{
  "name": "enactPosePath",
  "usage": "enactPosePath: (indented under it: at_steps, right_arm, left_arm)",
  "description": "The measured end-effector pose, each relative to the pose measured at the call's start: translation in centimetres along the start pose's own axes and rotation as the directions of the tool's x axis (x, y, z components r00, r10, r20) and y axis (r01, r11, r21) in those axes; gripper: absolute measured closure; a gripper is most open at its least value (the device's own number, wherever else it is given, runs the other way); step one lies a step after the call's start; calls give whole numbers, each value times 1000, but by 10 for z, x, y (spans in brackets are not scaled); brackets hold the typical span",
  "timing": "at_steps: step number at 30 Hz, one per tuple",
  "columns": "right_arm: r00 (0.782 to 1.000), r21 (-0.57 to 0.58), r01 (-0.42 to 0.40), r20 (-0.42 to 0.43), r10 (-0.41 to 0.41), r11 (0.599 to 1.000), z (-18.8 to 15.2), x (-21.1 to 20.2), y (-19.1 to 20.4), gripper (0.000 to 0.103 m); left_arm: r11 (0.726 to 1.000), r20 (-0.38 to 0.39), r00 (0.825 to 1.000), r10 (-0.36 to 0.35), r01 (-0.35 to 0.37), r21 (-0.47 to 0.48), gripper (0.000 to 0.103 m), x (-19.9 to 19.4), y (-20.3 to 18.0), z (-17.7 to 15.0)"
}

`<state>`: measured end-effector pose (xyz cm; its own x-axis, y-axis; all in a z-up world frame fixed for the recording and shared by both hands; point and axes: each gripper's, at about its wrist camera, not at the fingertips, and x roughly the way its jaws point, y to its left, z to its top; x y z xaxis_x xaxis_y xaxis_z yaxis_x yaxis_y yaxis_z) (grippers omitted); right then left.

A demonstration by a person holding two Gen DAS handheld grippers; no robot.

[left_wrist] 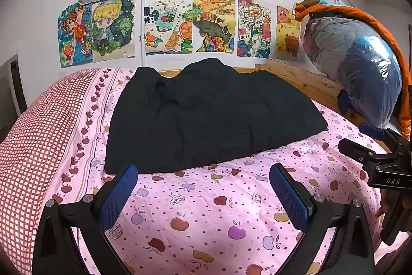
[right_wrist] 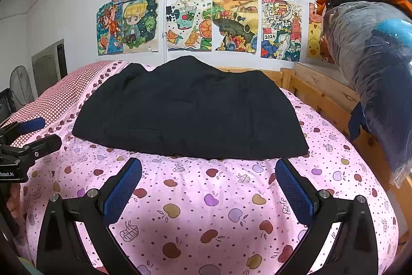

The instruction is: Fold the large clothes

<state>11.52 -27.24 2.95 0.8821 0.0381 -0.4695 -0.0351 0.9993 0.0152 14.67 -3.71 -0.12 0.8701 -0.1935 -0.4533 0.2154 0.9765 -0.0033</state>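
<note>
Through my left wrist view, my left tongs [left_wrist: 203, 187] hang spread wide over the pink bedsheet [left_wrist: 206, 210], pinching nothing. The black coat [left_wrist: 206, 117] lies up at 12 o'clock on the bed, near my blue pads [left_wrist: 118, 195] but apart from them, except that the left pad's tip overlaps its near hem and I cannot tell whether they touch. At 3 o'clock my right tongs [left_wrist: 370, 143] poke into the picture, also spread. Drawings [left_wrist: 164, 25] cover the wall behind, and a bagged quilt [left_wrist: 352, 61] sits on the wooden rail at 2 o'clock.

Through my right wrist view, my right tongs [right_wrist: 208, 184] are spread and empty above the sheet, the coat again at 12 o'clock, its hem just beyond the pad tips. My left tongs show at 9 o'clock.

I judge the coat already brought into a compact slab, no sleeves sticking out. What may remain is one more fold, or nothing.
</note>
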Motion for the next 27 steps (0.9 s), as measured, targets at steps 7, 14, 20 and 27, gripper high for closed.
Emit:
enactPosePath:
  at_steps: [7,14,20,27]
  right_arm:
    - [1000,2,1,-2,-1,1000,1,-1,0,1]
    - [1000,4,1,-1,-1,1000,1,-1,0,1]
    - [1000,4,1,-1,-1,1000,1,-1,-1,1]
    - [1000,4,2,0,-2,1000,1,-1,0,1]
  left_arm:
    - [1000,0,1000,2,-2,2,0,0,-1,0]
    - [1000,0,1000,0,0,5,0,0,-1,0]
    - [1000,1,1000,0,0,7,0,0,-2,1]
    - [1000,0,1000,-4,4,7,0,-1,-3,0]
